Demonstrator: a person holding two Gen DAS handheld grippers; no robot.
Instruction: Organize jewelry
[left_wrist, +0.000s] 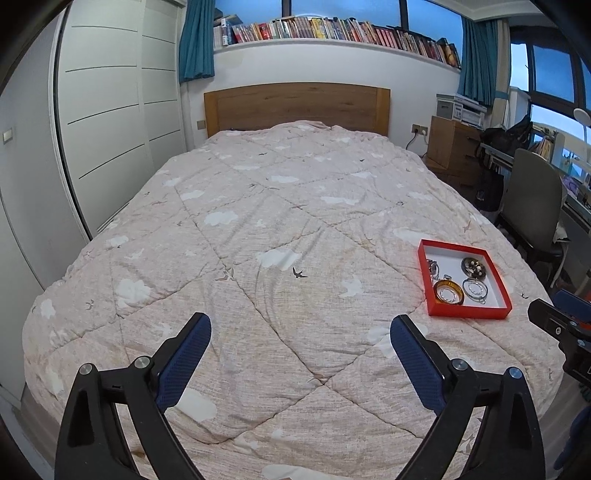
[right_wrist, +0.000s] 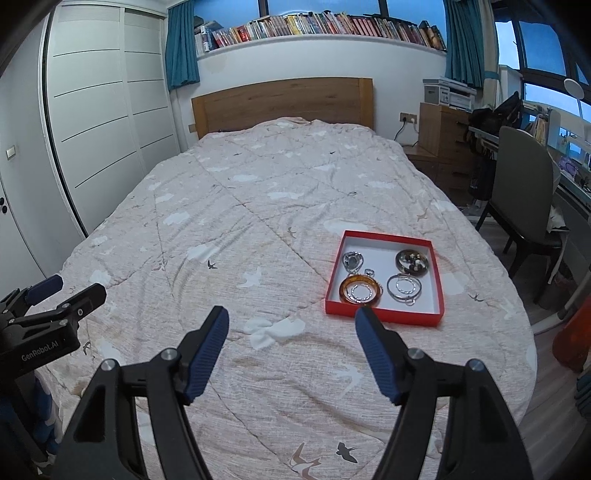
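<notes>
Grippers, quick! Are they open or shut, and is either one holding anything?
Left gripper: open, holding nothing, above the quilt.
Right gripper: open, holding nothing, near the red tray.

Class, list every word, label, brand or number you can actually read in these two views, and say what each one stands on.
"GenRobot.AI": white lettering on the black body of the left gripper, seen at the left edge of the right wrist view.
Book spines on the shelf of books above the headboard: too small and blurred to read.
Boxes on the wooden dresser: any print is unreadable.
</notes>
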